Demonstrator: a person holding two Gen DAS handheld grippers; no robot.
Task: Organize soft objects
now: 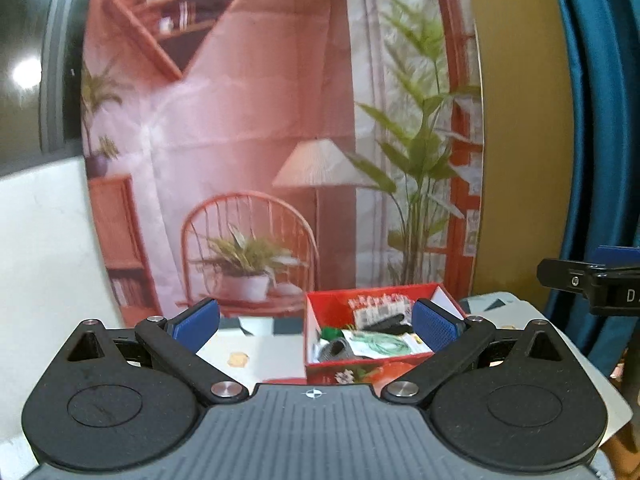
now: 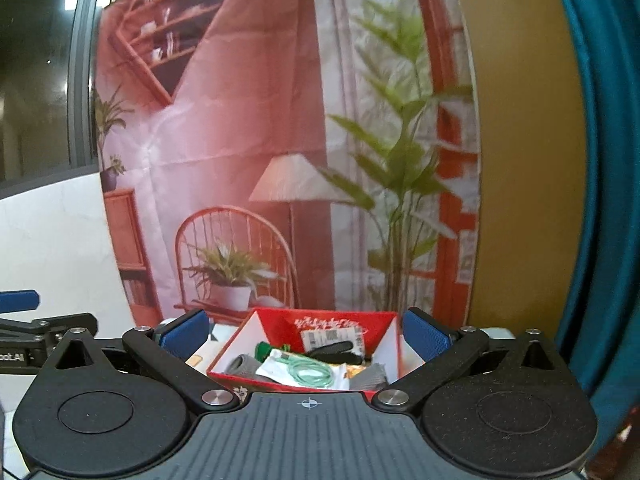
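Soft bits — grey rolls [image 2: 242,365], bagged green cord [image 2: 310,372] — lie heaped in red box [image 2: 340,322] on table [image 1: 256,344]; left gripper [image 1: 316,322] and right gripper [image 2: 306,334] hover spread wide, empty; sorting stage unclear, fits either picking-out or just-stowed.

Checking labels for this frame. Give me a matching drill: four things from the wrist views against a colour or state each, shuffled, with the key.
Things:
1. box
2. coiled cord in a clear packet
3. right gripper
4. rolled fabric piece at the box's left end

Colour or state:
A. grey
B. open, holding nothing
C. red outside, white inner walls
D. pale green

Pairs: 1-C, 2-D, 3-B, 4-A

The left gripper is also open and empty, with the box just ahead of it on the table.
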